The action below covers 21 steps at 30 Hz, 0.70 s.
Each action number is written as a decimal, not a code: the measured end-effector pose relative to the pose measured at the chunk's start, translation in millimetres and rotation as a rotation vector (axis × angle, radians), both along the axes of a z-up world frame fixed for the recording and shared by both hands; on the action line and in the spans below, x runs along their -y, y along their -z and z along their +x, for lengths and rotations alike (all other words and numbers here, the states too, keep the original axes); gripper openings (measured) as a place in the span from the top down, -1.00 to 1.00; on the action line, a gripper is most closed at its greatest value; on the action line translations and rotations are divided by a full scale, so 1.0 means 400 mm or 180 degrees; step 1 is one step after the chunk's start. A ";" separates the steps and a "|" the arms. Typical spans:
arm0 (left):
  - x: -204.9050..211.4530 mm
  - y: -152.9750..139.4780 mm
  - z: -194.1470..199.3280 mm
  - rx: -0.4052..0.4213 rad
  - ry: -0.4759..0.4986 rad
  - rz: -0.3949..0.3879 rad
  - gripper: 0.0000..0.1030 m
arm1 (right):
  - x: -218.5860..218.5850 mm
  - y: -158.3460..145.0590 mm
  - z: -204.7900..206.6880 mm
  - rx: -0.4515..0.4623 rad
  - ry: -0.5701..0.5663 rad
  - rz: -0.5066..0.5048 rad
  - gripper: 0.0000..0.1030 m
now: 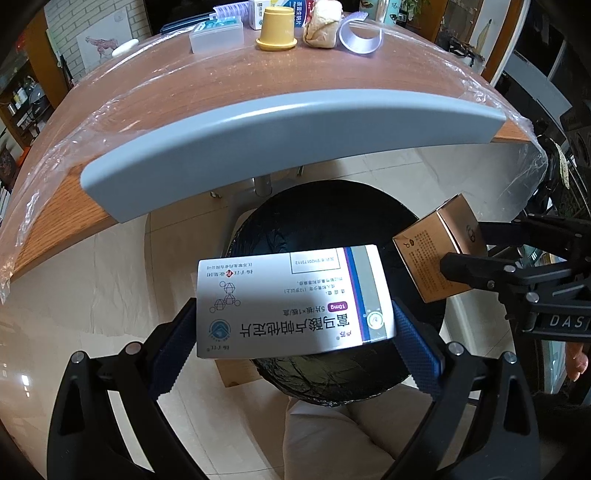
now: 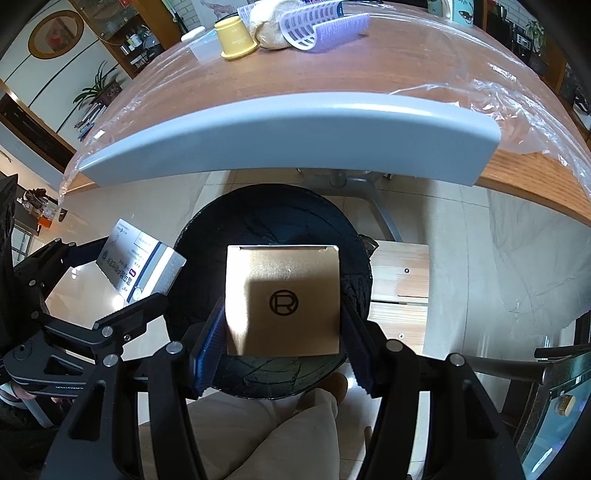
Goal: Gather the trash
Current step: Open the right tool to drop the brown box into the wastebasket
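Two claws hang over one black-lined bin [image 1: 332,221]: the left claw [image 1: 295,332] grips one white medicine box [image 1: 291,299], the right claw [image 2: 282,332] one gold box [image 2: 282,299]. Beyond the bin, the surface [image 1: 258,88] carries one yellow cup [image 1: 276,29].

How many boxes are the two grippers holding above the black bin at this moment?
2. The white medicine box is clamped in the left gripper; the gold box is clamped in the right gripper. Both are over the black-lined bin.
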State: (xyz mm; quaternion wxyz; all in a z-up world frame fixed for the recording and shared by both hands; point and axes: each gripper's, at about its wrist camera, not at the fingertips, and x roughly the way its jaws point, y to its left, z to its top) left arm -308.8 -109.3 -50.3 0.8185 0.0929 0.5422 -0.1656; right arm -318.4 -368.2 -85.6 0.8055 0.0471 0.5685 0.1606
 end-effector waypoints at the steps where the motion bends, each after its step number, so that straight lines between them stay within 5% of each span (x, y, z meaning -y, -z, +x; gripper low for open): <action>1: 0.001 0.003 0.002 -0.0004 0.0003 0.0006 -0.90 | 0.000 0.004 0.002 -0.0008 0.0000 -0.0009 -0.13; 11: 0.003 0.021 0.008 -0.0033 0.0095 -0.0003 -0.91 | 0.002 0.020 0.006 -0.0046 0.0023 -0.0008 -0.15; 14: 0.004 0.022 0.010 -0.0024 0.0126 0.0004 -0.91 | 0.013 0.012 0.003 -0.0012 0.0078 0.0031 -0.44; 21: -0.013 0.014 0.007 -0.0076 0.0161 -0.0085 -0.92 | 0.031 -0.021 -0.008 0.0091 0.0140 0.0062 -0.48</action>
